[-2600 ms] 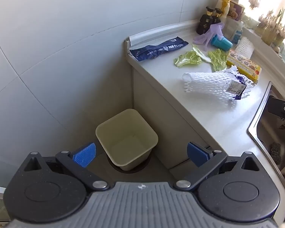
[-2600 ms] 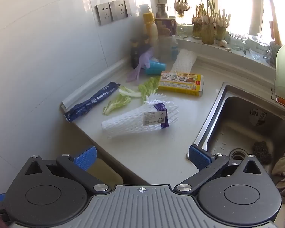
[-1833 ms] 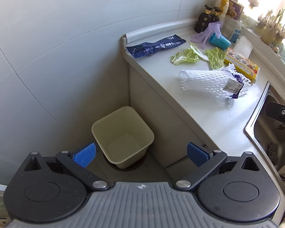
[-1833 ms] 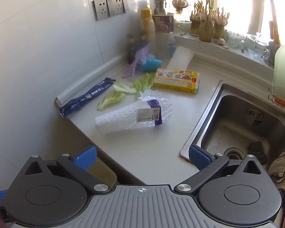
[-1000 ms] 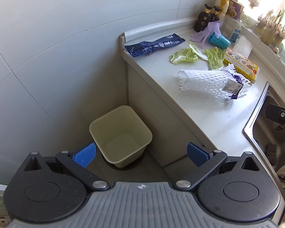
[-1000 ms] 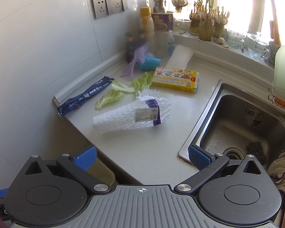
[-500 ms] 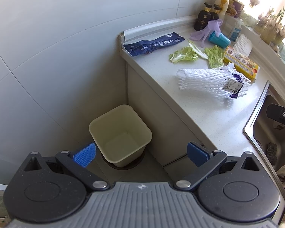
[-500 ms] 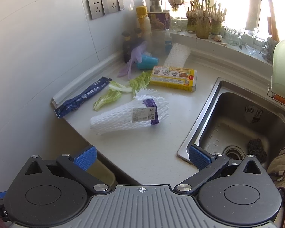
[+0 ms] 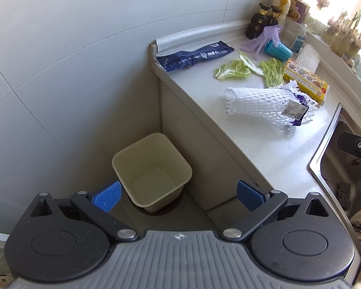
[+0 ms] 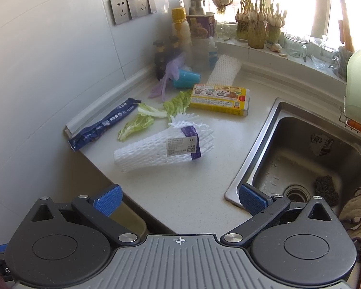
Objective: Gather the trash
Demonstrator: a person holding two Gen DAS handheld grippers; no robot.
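Foam net [image 10: 161, 151] — beyond spread, empty jaws

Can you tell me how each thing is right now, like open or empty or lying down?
left gripper: open, holding nothing
right gripper: open, holding nothing
trash bin: upright on the floor, empty
white foam net: lying on its side
blue wrapper: lying flat
cabbage leaves: loose on the counter
teal cup: tipped over
yellow box: lying flat

Our left tongs [image 9: 178, 196] and right tongs [image 10: 179, 198] look alike: a ribbed grey body with a small crosshair mark, two round black housings, black link arms on silver pivot screws, and blue textured pads [image 10: 108, 202] on the fingertips.
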